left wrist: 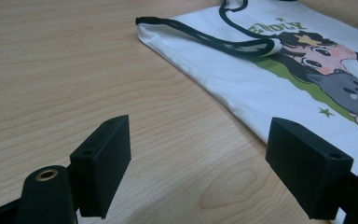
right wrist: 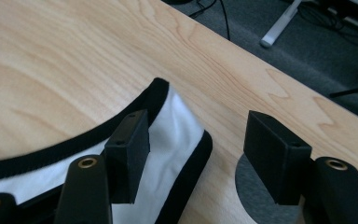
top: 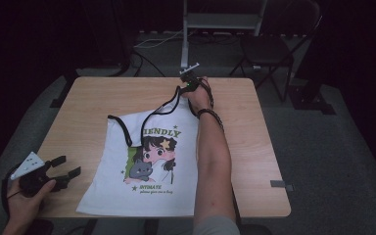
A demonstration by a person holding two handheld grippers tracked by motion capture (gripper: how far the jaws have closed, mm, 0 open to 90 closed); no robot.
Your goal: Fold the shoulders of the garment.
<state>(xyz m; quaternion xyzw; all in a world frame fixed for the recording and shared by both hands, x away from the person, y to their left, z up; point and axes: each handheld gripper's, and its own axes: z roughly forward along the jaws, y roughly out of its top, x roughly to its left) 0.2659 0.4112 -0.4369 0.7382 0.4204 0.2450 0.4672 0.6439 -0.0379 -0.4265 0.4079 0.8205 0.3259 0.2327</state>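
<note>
1. White cotton tank top (top: 142, 166) with black binding, spread flat across the middle of the wooden table (top: 78, 112), hem toward the near edge, straps toward the far side.
2. Printed on the front: a cartoon girl with a grey cat, green lettering above and below.
3. Right forearm stretched straight out over the garment's right side, wrist banded in a dark bracelet, hand wrapped round the right gripper (top: 190, 84) at the far strap.
4. Right gripper (right wrist: 193, 154) with jaws apart, one jaw lying over the white strap end (right wrist: 177, 135) and its black trim, the other over bare wood just beside it; nothing pinched.
5. Left hand (top: 27, 198) low at the near left corner, curled round the left gripper (top: 63, 169), grey three-cornered plate on top.
6. Left gripper (left wrist: 198, 154) also spread wide, pointing across bare wood toward the garment's side edge, near it but apart.
7. Hidden under the right forearm: the top's right side and part of the lower print.
8. Cut off at the picture's bottom edge: both arms.
9. Dark and hard to make out: the floor and background beyond the table, apart from a folding chair (top: 269, 49) and a pale stand leg.
10. First letters of the upper lettering lost under a strap loop.
</note>
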